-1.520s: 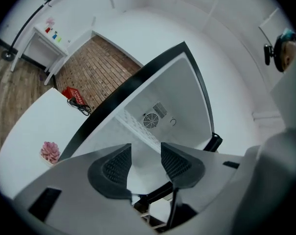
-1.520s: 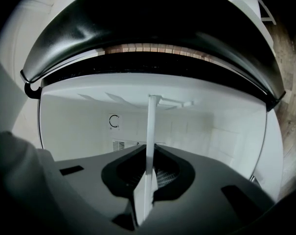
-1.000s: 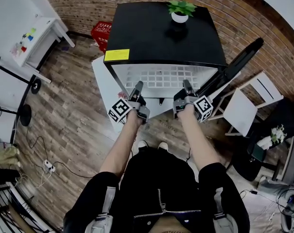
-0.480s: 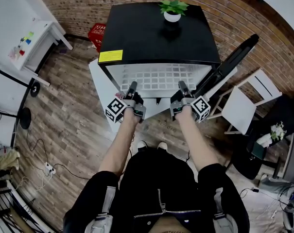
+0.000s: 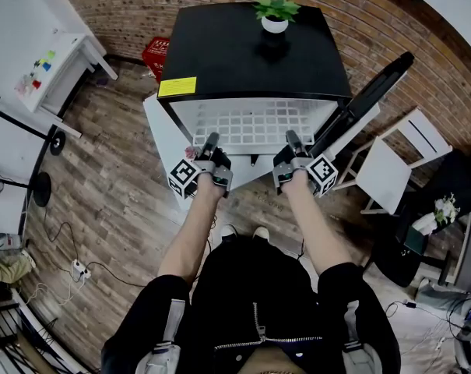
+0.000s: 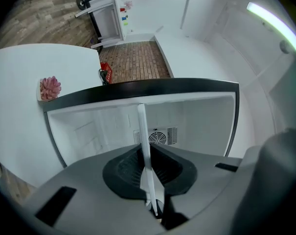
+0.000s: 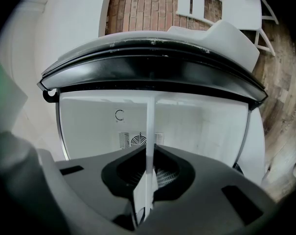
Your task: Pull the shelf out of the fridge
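A small black fridge (image 5: 251, 49) stands open in front of me, with its white wire shelf (image 5: 254, 127) lying level inside. My left gripper (image 5: 211, 141) is at the shelf's front edge on the left. Its jaws are closing, and in the left gripper view the shelf (image 6: 144, 141) shows as a thin white strip pressed between the pads of the left gripper (image 6: 148, 180). My right gripper (image 5: 291, 139) holds the front edge on the right. In the right gripper view the shelf (image 7: 150, 131) is clamped edge-on in the right gripper (image 7: 148, 180).
The fridge door (image 5: 367, 100) hangs open to the right, with a white chair (image 5: 391, 170) beyond it. A potted plant (image 5: 275, 15) sits on the fridge top. A white table (image 5: 159, 135) with a pink flower (image 6: 50, 88) adjoins the fridge's left side. A red crate (image 5: 159, 53) stands behind.
The left gripper's fingers have drawn together on the shelf's front edge. Both grippers sit slightly higher in the head view than a second ago. The right gripper keeps its hold.
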Demonstrator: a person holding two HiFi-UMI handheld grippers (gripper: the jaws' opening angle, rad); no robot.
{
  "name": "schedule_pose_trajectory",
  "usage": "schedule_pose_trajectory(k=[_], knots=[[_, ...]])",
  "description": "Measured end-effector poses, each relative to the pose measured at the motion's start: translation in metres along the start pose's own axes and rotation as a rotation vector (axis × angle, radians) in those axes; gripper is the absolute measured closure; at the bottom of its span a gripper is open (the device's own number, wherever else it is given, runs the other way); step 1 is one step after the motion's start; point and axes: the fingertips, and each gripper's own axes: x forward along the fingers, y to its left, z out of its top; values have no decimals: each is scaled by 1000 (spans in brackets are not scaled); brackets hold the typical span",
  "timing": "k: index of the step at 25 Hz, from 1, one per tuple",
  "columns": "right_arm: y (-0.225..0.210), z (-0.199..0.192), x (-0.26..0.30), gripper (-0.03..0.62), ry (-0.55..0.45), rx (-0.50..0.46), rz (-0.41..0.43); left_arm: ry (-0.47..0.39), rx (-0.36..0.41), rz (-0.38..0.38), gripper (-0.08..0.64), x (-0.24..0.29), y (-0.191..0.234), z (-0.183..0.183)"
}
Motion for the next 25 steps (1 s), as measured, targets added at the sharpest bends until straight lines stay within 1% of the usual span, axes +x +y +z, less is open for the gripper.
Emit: schedule_pose_trajectory(k=[9,19,25], knots=[[3,-5,-11,563,29,-11,23,-24,-52,-14,518,-14,3,-3],[2,-12,-28,563,81,-3,16,-41,-58,-17,520,-31,0,-10],[3,-14,-35,561,79,-18,19,-31,-56,-22,518,-38,-3,-12]])
